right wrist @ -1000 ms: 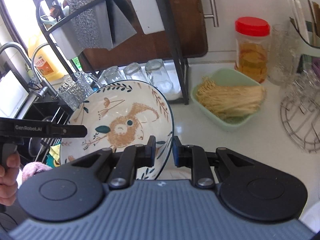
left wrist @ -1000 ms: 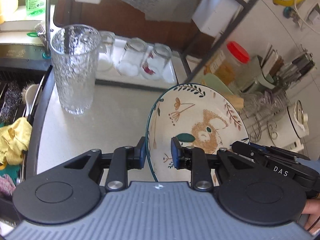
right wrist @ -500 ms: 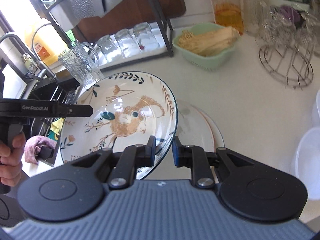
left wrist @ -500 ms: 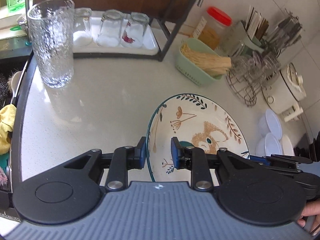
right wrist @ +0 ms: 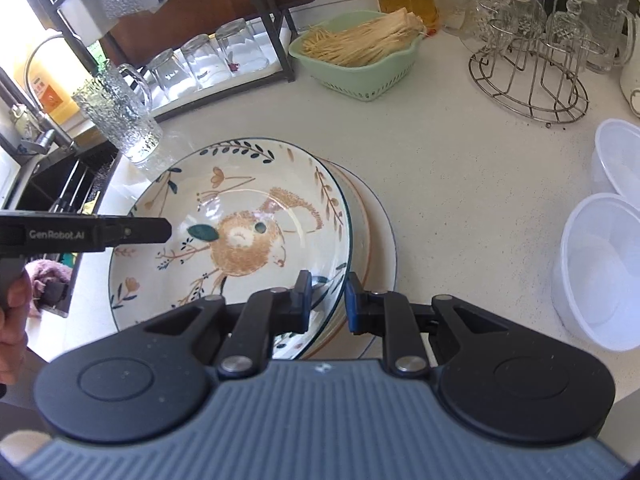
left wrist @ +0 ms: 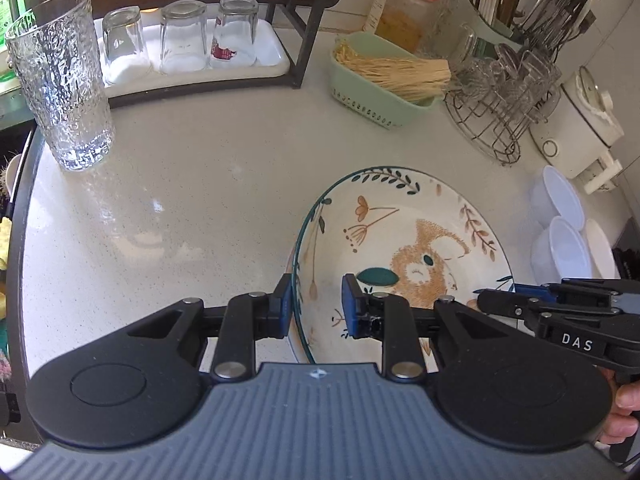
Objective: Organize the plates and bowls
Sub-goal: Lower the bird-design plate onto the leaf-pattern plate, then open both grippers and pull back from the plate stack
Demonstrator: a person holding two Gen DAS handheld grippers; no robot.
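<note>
Where plates (right wrist: 376,240) sit stacked, pale speckled counter (left wrist: 192,200) spreads

left gripper (left wrist: 316,304) clamped, right gripper (right wrist: 327,298) clamped

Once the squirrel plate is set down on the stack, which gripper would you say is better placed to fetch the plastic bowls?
Probably the right gripper: it grips the squirrel plate on the side facing the plastic bowls, while the left gripper holds the far rim.

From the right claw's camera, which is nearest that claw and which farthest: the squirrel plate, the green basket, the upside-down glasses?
1. Squirrel plate, gripped in the right claw.
2. Green basket, farther back, centre.
3. Upside-down glasses, far back left, under the rack.
</note>
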